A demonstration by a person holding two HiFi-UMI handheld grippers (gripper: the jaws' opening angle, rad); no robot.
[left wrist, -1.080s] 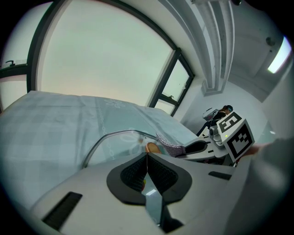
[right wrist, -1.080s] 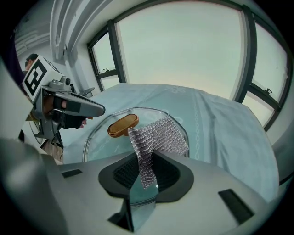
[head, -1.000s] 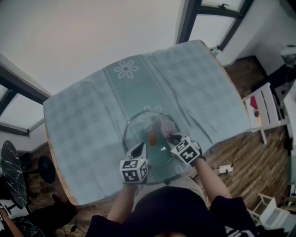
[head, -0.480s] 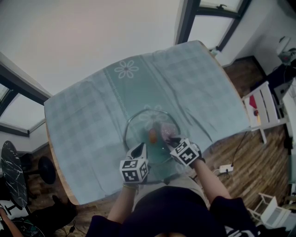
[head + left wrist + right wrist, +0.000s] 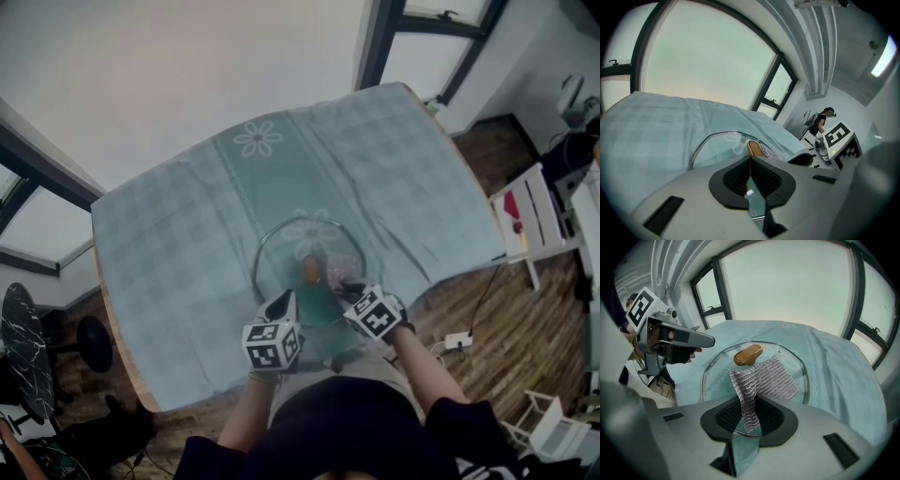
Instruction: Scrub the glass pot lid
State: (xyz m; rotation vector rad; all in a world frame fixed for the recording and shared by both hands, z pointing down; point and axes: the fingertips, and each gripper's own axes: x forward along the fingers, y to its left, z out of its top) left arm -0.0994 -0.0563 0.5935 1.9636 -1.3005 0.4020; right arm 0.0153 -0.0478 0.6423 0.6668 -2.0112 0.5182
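Evidently mid-scrub: the right claw [image 5: 749, 409] is clamped on a mesh cloth [image 5: 765, 378] lying across the glass lid [image 5: 281, 255], which sits flat on the table [image 5: 169, 244]. The left claw [image 5: 750, 171] is closed and seemingly empty at the near rim. Next, I'd guess, comes pressing down and rubbing around the knob [image 5: 748, 354].
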